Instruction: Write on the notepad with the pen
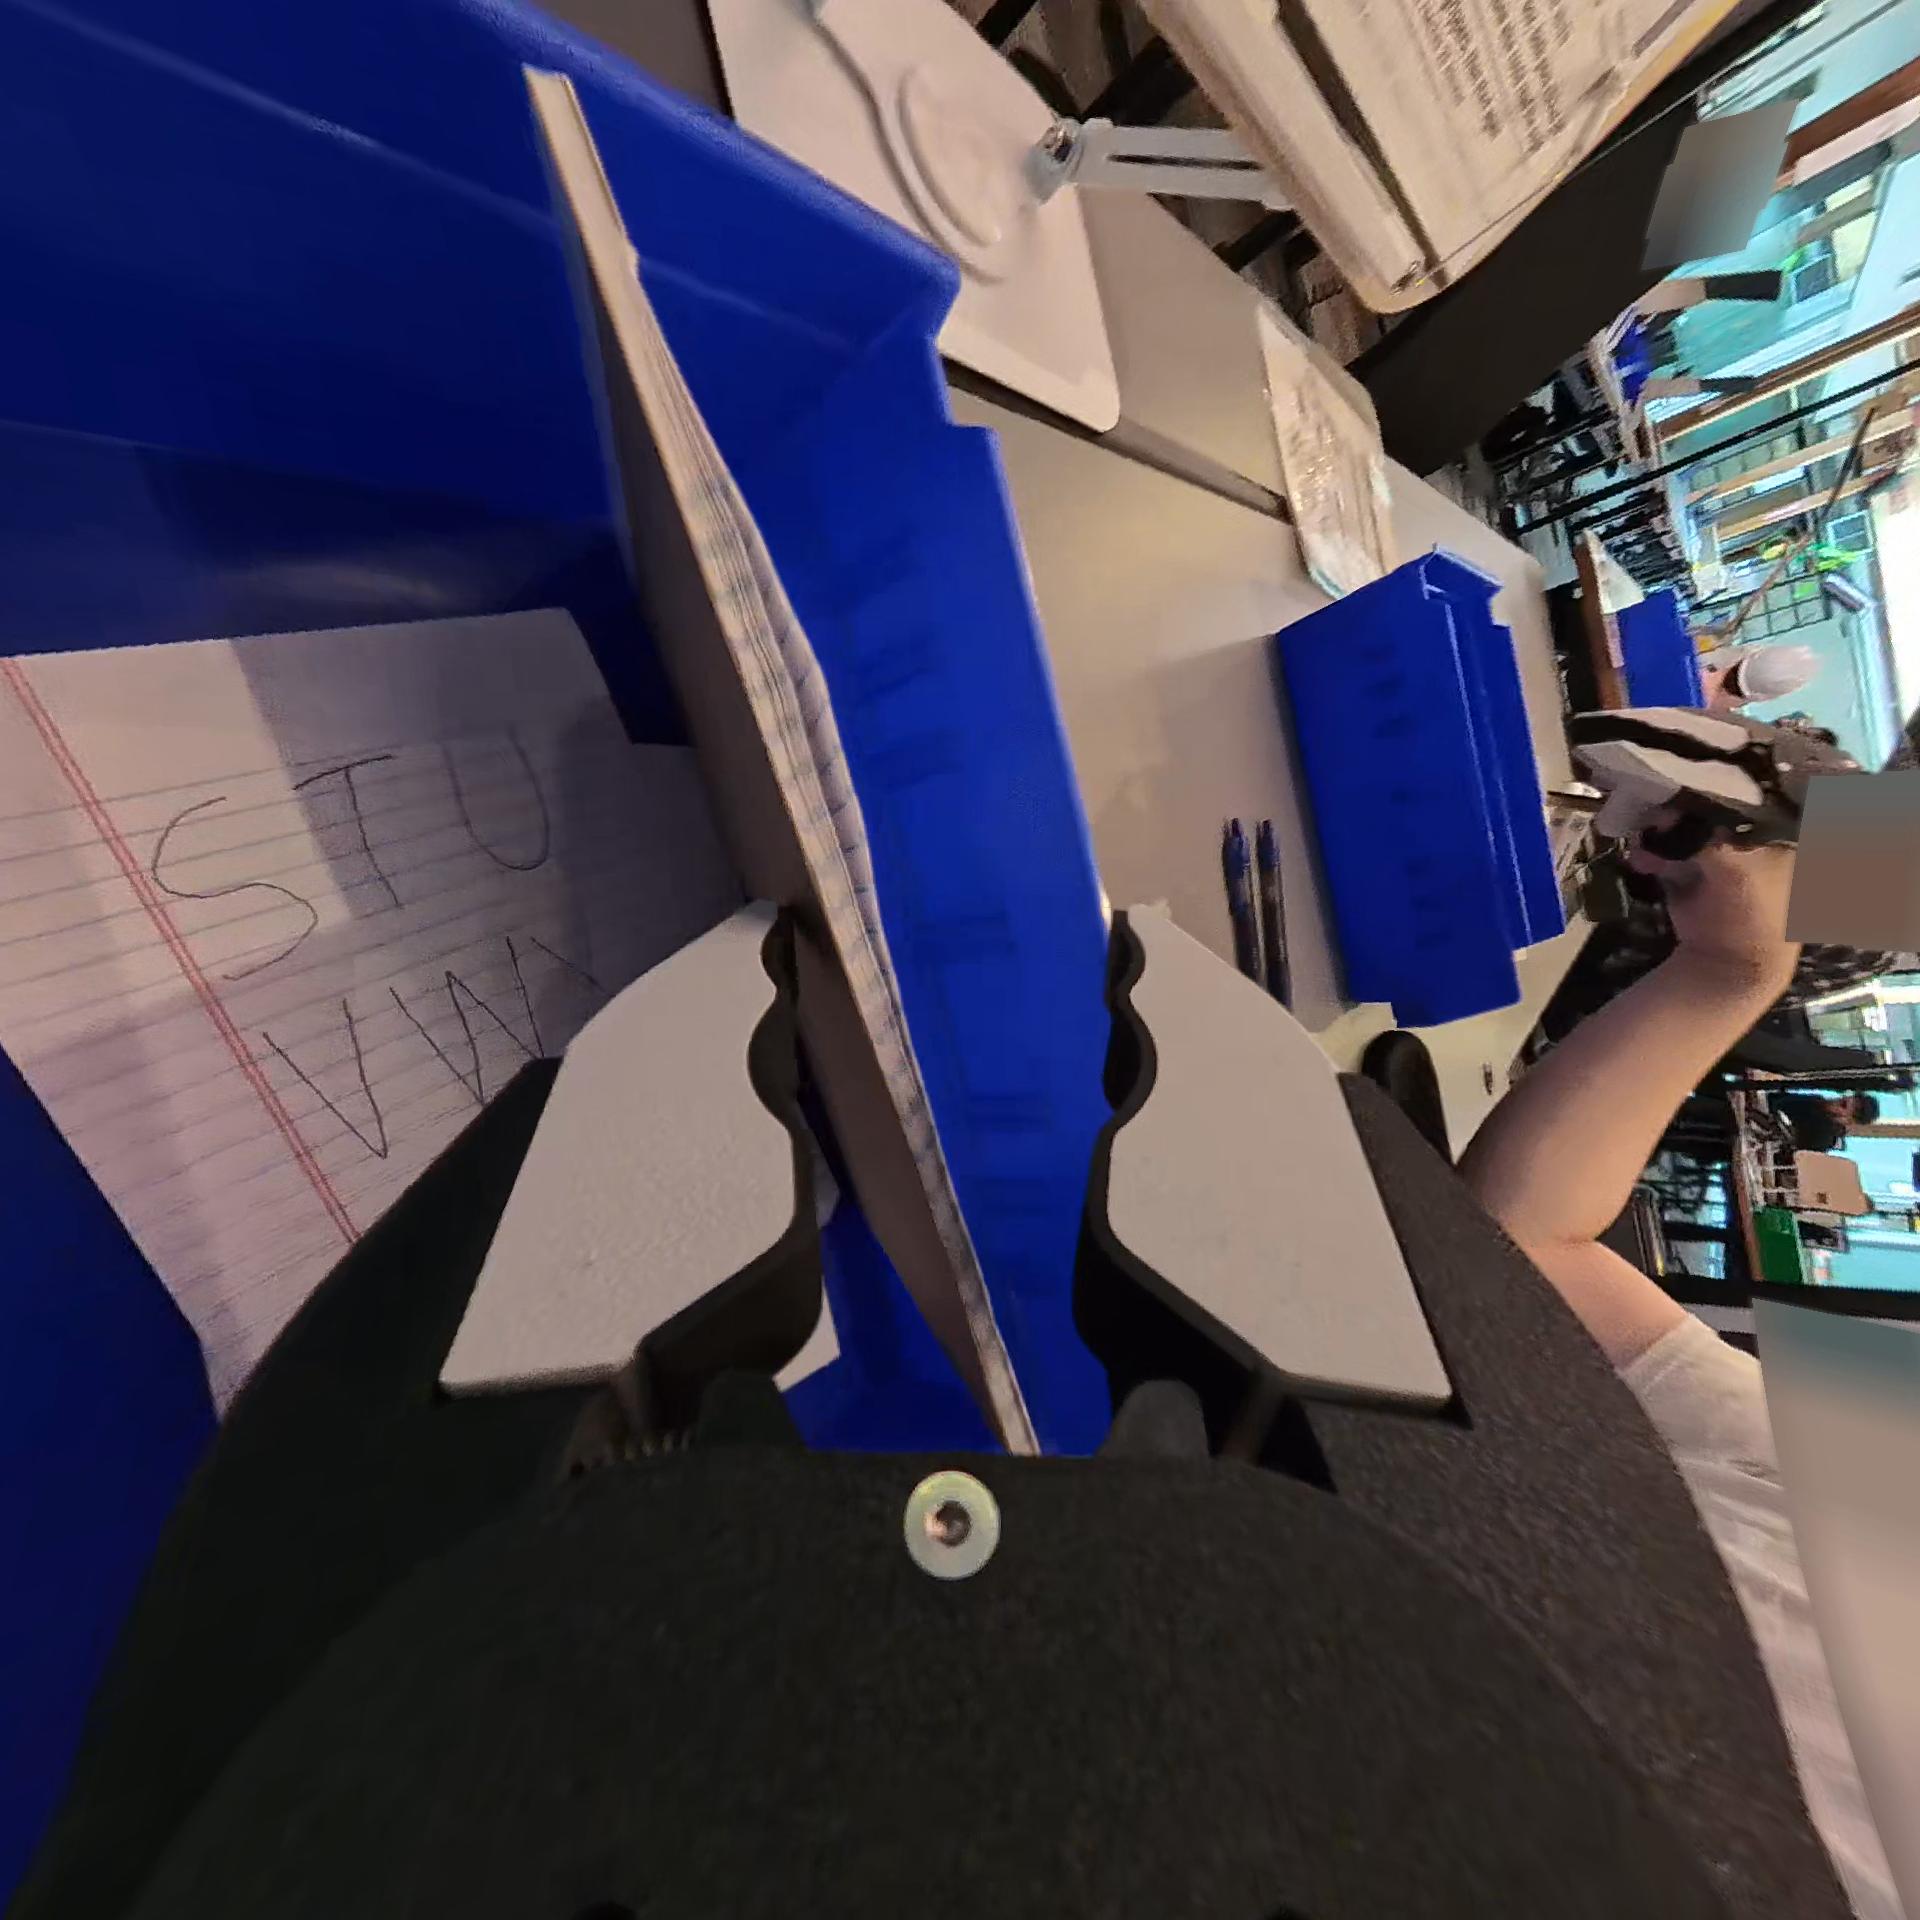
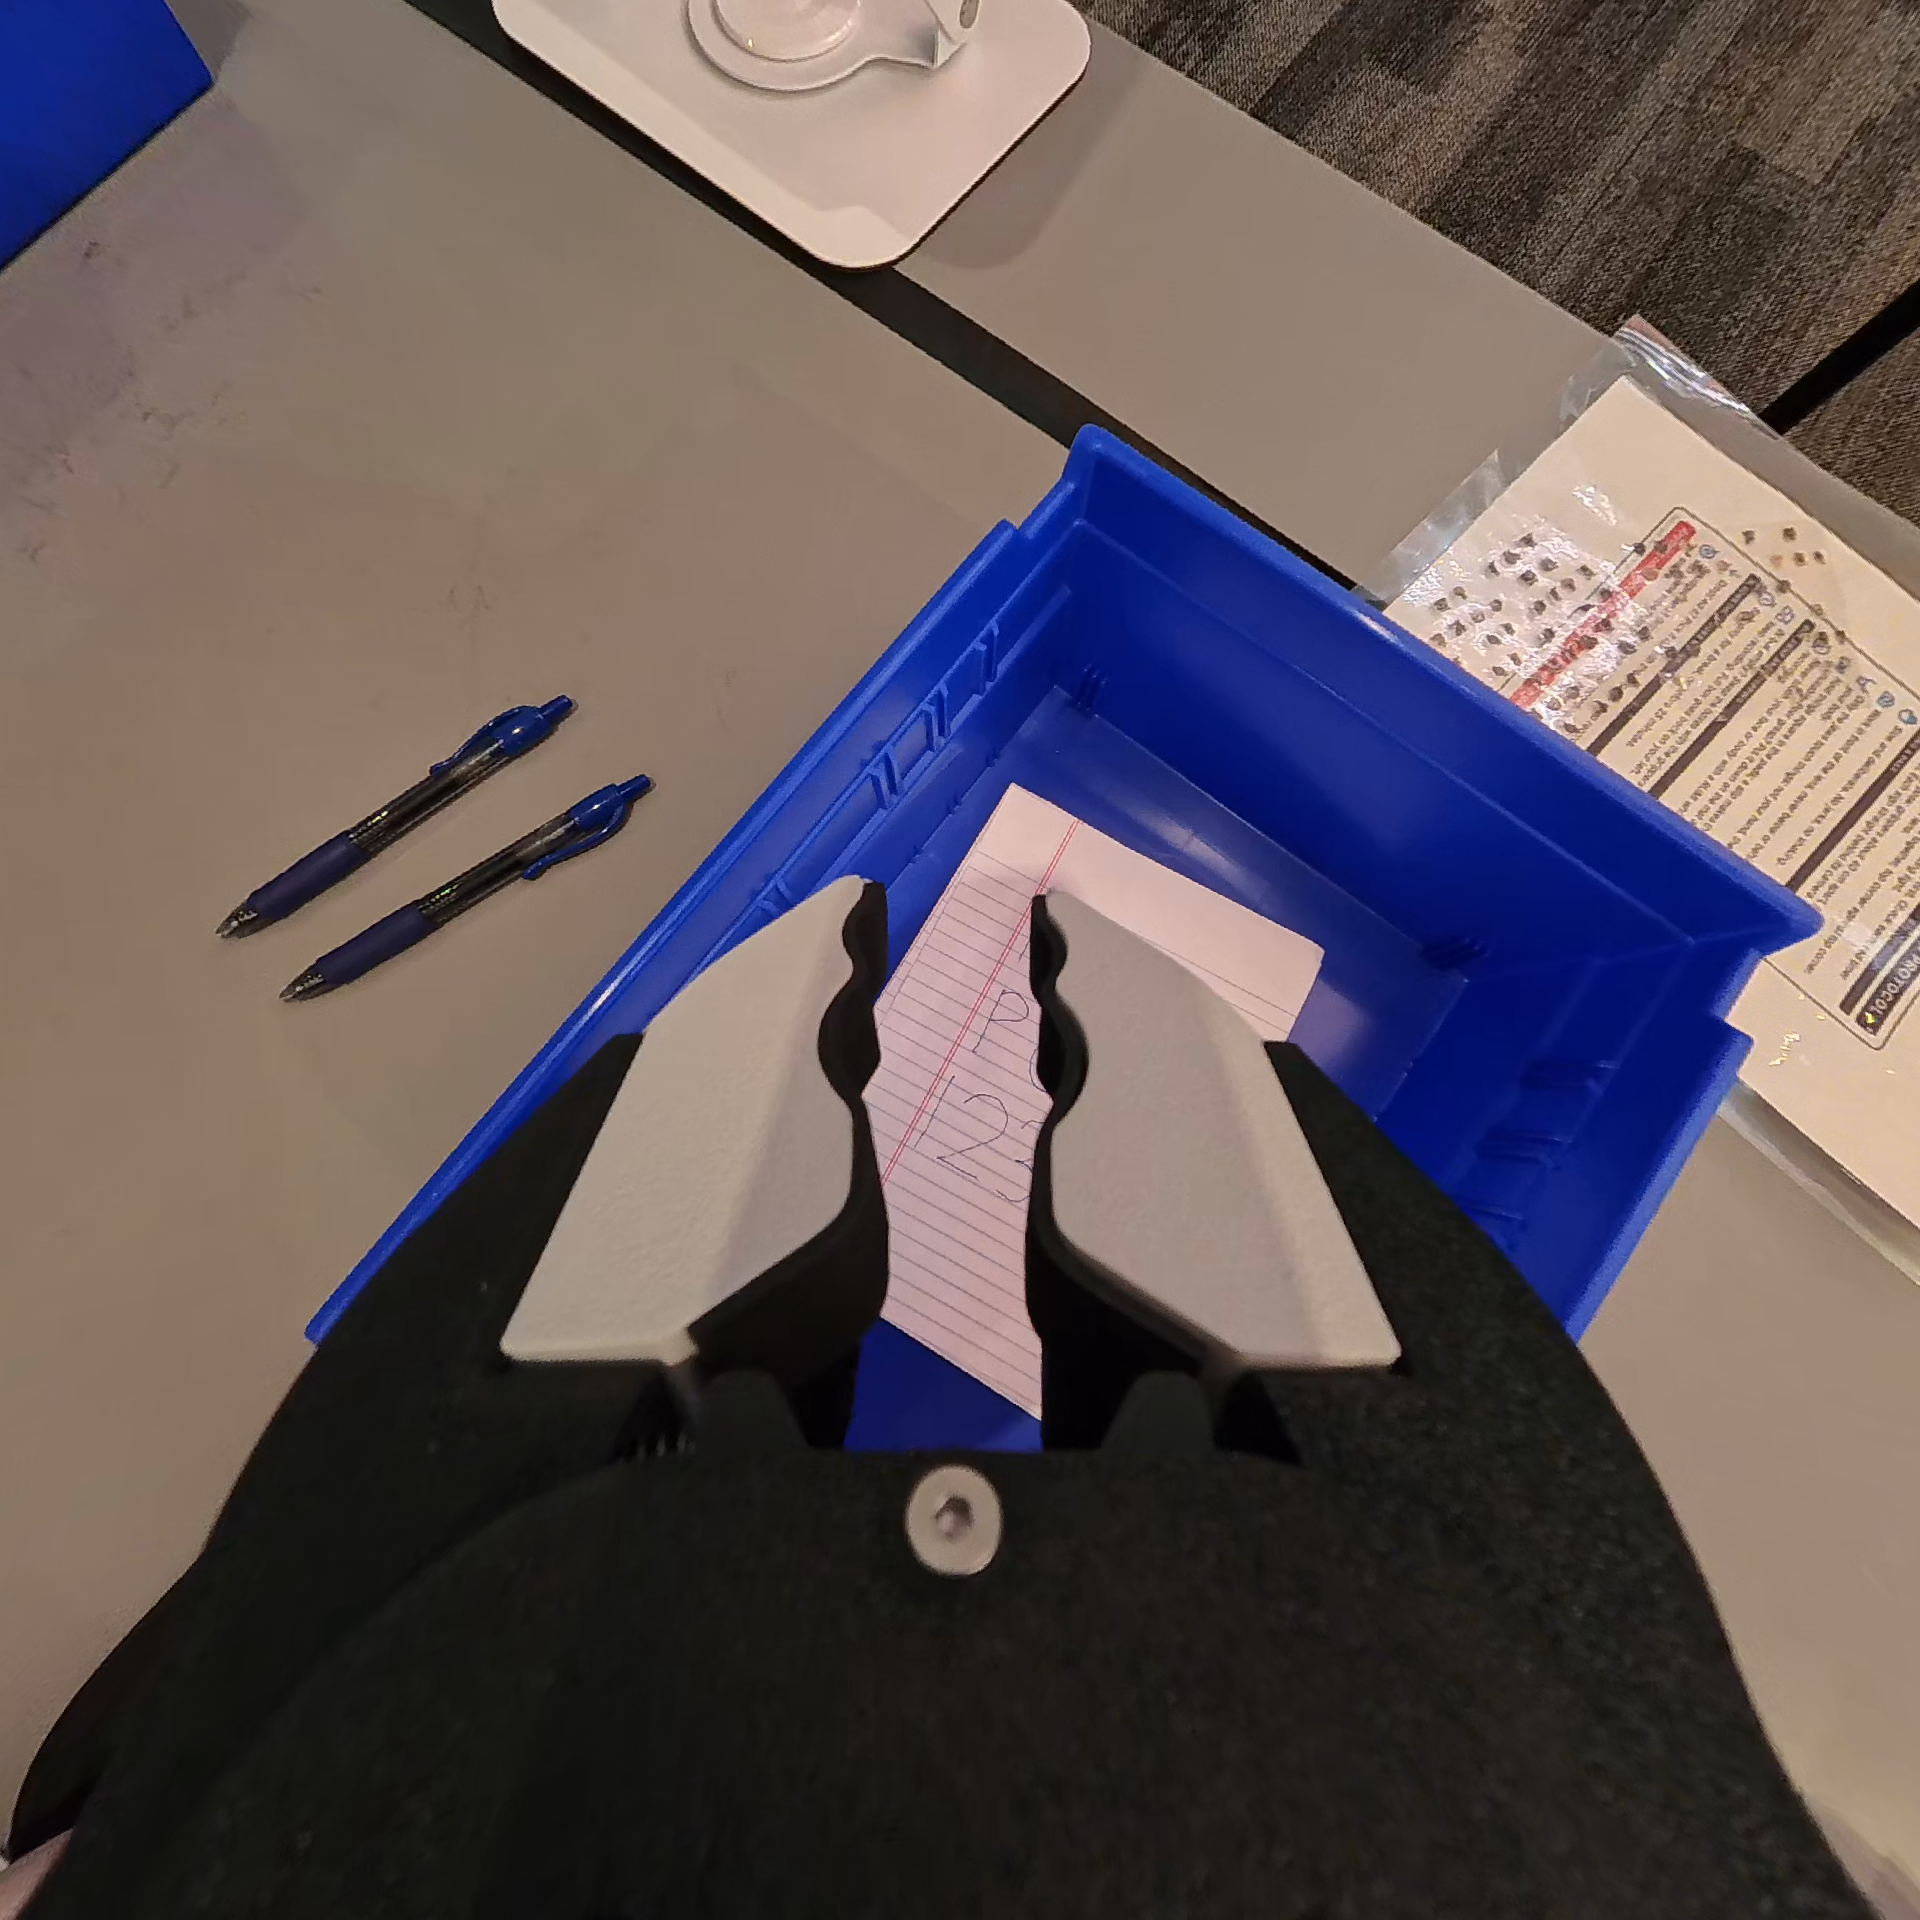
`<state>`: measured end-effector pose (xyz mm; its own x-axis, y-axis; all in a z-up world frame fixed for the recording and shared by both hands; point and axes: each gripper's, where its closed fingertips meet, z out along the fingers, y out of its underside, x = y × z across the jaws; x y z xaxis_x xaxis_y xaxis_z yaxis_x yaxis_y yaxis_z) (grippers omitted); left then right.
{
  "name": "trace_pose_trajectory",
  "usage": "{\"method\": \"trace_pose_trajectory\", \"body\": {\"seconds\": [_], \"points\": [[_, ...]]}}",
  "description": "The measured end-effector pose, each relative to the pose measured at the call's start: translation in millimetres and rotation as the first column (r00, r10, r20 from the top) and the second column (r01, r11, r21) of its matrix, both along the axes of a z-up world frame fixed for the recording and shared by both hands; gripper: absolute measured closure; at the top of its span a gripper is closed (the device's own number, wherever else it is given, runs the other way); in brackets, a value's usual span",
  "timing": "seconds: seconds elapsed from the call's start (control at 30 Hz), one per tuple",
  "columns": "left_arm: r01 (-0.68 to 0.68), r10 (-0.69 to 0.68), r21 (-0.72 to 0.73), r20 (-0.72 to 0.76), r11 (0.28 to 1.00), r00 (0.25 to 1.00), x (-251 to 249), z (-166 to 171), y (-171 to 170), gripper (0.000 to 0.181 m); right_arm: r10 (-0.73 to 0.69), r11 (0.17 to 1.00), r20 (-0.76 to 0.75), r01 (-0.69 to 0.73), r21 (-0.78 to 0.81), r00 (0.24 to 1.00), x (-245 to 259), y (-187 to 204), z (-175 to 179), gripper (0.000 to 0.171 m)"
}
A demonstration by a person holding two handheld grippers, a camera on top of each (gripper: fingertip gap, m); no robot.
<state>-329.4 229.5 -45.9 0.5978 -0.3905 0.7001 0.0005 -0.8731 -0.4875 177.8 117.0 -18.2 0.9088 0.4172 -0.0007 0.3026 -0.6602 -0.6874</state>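
Edgewise between the left gripper's (image 1: 940, 935) wide-spread fingers stands the notepad (image 1: 769, 665), in the blue bin (image 1: 935, 727). Right gripper (image 2: 951, 904) hovers part-open, empty, over another bin (image 2: 1403, 748); two pens (image 2: 426, 842) lie beside that (tips toward the gripper's side), nearer the right.

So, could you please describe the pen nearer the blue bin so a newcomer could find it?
On the grey table, left of the blue plastic bin, two blue-gripped retractable pens lie parallel. The target pen is the one closer to the bin wall, unlike its neighbour.
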Motion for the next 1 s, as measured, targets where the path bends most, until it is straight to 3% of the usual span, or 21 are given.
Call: {"method": "trace_pose_trajectory", "body": {"seconds": [0.27,0.43,0.57,0.63,0.83,1.0], "points": [[0.002,-0.002,-0.019,-0.004,1.000,1.000,5,-7,3,0.156,0.006,1.000,0.004,-0.006,-0.010,1.000,-1,1,-2,0.145],[0.000,-0.001,-0.011,-0.133,1.000,0.991,-4,-13,5,0.169,0.014,1.000,0.015,-0.014,-0.016,1.000,-3,1,-3,0.145],[0.009,-0.004,0.014,-0.334,1.000,0.943,-22,-23,6,0.175,0.020,1.000,0.020,-0.020,-0.018,1.000,-5,1,-3,0.145],[0.021,-0.017,0.009,-0.336,1.000,0.942,-21,-18,4,0.177,0.023,0.999,0.022,-0.023,-0.022,0.999,-6,1,-4,0.145],[0.039,0.013,0.117,-0.416,0.992,0.909,-36,24,4,0.177,0.029,0.999,0.033,-0.028,-0.029,0.999,-8,1,-6,0.145],[0.066,0.037,0.250,-0.384,0.966,0.922,-30,100,-14,0.178,0.027,0.999,0.032,-0.026,-0.029,0.999,-7,2,-6,0.145]]}}
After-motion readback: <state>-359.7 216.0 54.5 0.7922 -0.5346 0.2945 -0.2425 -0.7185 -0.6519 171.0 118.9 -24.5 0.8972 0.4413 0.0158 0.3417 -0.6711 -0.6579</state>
